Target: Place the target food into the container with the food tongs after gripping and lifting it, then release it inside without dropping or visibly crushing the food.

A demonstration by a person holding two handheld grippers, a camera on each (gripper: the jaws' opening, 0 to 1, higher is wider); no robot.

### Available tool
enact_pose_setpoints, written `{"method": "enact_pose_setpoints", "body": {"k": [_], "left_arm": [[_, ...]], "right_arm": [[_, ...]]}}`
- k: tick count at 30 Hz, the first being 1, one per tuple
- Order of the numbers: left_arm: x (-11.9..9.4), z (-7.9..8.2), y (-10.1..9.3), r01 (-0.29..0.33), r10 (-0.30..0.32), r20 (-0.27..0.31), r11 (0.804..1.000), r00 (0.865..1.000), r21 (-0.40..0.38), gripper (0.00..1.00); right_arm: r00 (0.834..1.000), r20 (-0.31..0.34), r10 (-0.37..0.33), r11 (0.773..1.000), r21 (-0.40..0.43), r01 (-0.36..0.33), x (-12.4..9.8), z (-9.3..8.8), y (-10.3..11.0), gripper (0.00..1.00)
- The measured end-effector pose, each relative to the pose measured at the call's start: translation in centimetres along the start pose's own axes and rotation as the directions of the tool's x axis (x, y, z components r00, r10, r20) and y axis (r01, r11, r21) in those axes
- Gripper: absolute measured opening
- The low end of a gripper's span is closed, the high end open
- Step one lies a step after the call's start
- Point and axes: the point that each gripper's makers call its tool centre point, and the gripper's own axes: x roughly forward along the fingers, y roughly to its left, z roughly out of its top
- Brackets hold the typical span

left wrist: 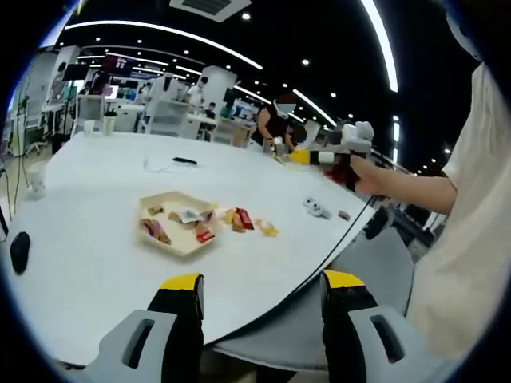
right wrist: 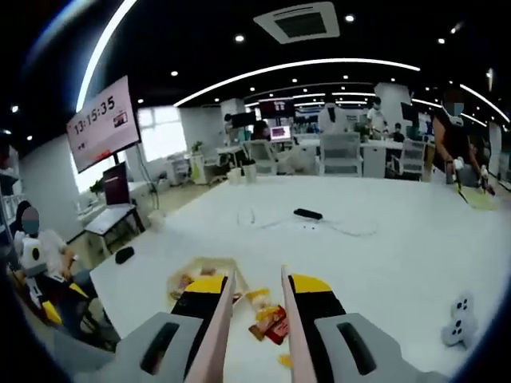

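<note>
A shallow beige container (left wrist: 182,239) lies on the white table (left wrist: 96,271) with a few wrapped snacks inside. Just right of it lie loose snacks, among them a red pack (left wrist: 244,218) and a yellow one (left wrist: 267,229). My left gripper (left wrist: 263,281) hangs open over the table's near edge, nothing between its jaws. My right gripper (left wrist: 299,157) is held high at the right, away from the food. In its own view the right gripper (right wrist: 257,283) is shut on pale pink food tongs (right wrist: 217,339), whose arms stand apart above the red pack (right wrist: 273,323) and the container (right wrist: 192,270).
A small white controller-like object (left wrist: 317,209) and a brown bit (left wrist: 343,215) lie near the right edge. A black cable (left wrist: 319,259) runs off the table. A black mouse (left wrist: 20,251) and a cup (left wrist: 36,177) sit at the left. A person works at the far end.
</note>
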Motion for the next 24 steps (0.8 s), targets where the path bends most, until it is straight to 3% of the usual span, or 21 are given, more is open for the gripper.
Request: {"method": "enact_pose_setpoints", "body": {"k": [6, 9, 24], "left_arm": [[0.7, 0.1, -0.8, 0.015, -0.015, -0.009, 1.0, 1.0, 0.007, 0.58], [1.2, 0.1, -1.3, 0.028, -0.028, -0.015, 1.0, 0.999, 0.014, 0.58], [1.4, 0.0, -1.6, 0.053, -0.052, -0.039, 0.998, 0.998, 0.034, 0.58]], "right_arm": [[1.0, 0.007, -0.027, 0.999, 0.033, 0.027, -1.2, -0.8, -1.2, 0.29], [0.999, 0.037, -0.034, 0.994, 0.102, 0.03, -2.0, -0.7, -1.8, 0.29], [0.998, 0.001, -0.064, 0.992, 0.113, 0.064, -2.9, -2.8, -2.3, 0.29]]}}
